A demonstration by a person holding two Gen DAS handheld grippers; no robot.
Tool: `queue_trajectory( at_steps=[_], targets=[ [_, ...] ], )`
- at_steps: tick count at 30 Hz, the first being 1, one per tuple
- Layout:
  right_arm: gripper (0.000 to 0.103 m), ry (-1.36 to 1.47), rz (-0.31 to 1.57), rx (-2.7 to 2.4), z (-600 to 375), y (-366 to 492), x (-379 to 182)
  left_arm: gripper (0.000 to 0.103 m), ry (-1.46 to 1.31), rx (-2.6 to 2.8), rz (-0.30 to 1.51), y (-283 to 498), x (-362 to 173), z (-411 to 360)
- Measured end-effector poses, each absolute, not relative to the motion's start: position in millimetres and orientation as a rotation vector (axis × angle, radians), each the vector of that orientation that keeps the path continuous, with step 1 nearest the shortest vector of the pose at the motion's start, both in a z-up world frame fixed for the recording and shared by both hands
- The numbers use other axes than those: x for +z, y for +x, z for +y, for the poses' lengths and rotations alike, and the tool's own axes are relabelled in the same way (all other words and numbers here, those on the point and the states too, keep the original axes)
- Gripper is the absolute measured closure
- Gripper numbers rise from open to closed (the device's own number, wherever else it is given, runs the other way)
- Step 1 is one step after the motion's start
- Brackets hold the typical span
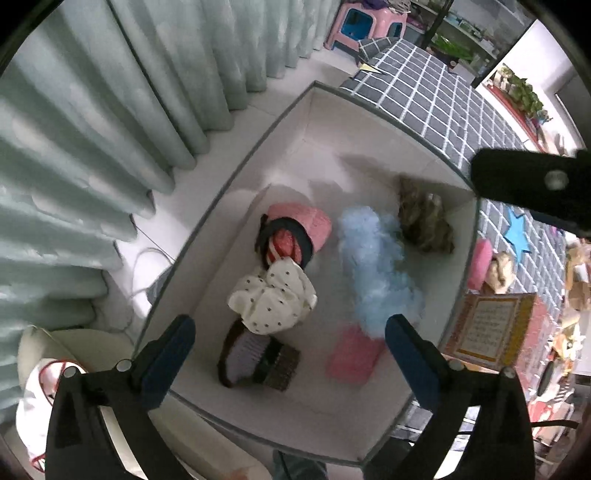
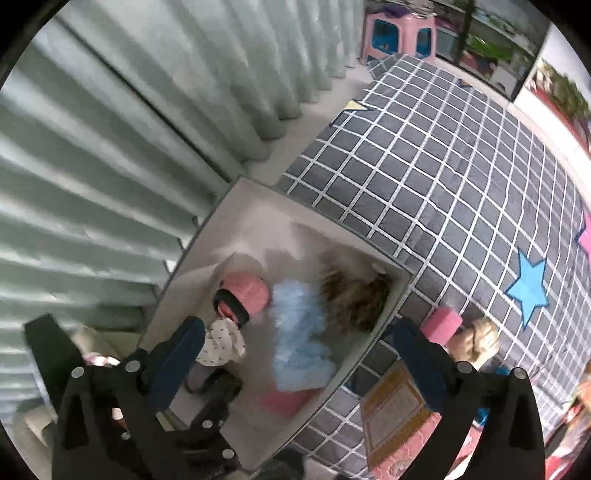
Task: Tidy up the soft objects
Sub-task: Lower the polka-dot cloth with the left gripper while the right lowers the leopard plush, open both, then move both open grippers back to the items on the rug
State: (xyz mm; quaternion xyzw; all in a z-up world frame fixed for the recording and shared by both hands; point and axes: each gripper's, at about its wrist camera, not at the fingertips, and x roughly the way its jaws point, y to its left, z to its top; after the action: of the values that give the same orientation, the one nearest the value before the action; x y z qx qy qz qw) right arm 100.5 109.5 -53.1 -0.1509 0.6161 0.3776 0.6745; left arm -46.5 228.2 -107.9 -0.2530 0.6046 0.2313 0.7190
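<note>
A white box (image 1: 332, 122) on the floor holds several soft things: a pink knit piece with a black band (image 1: 295, 229), a cream dotted cloth (image 1: 273, 299), a pale blue fluffy piece (image 1: 376, 266), an olive mottled cloth (image 1: 424, 218), a pink block (image 1: 354, 356) and a purple-brown knit item (image 1: 255, 356). My left gripper (image 1: 290, 343) hangs open straight above them, holding nothing. My right gripper (image 2: 297, 339) is also open and empty, above the box's right side (image 2: 399, 291), over the blue fluffy piece (image 2: 299, 332). One of its fingers (image 1: 524, 181) shows in the left wrist view.
The box stands between pale green curtains (image 1: 92, 129) and a grey checked mat (image 2: 406, 166) with a blue star (image 2: 528, 288). On the mat beside the box lie a pink roll (image 2: 441, 326), a beige plush (image 2: 476, 343) and a yellow-bordered book (image 1: 487, 328). A pink stool (image 1: 365, 22) stands far back.
</note>
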Motion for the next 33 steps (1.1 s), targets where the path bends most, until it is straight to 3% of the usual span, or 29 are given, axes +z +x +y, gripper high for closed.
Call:
queue_trajectory(
  at_steps=[14, 25, 33],
  targets=[
    [0.000, -0.077, 1.377, 0.628, -59, 175, -4, 0.000, -0.510, 0.344, 1.277, -9, -63, 182],
    [0.000, -0.048, 1.615, 0.254, -201, 204, -125, 0.000, -0.402, 0.239, 1.315, 44, -52, 115],
    [0.000, -0.086, 1.747, 0.240, -217, 206, -197, 0.000, -0.340, 0.195, 1.359, 82, -50, 69]
  ],
)
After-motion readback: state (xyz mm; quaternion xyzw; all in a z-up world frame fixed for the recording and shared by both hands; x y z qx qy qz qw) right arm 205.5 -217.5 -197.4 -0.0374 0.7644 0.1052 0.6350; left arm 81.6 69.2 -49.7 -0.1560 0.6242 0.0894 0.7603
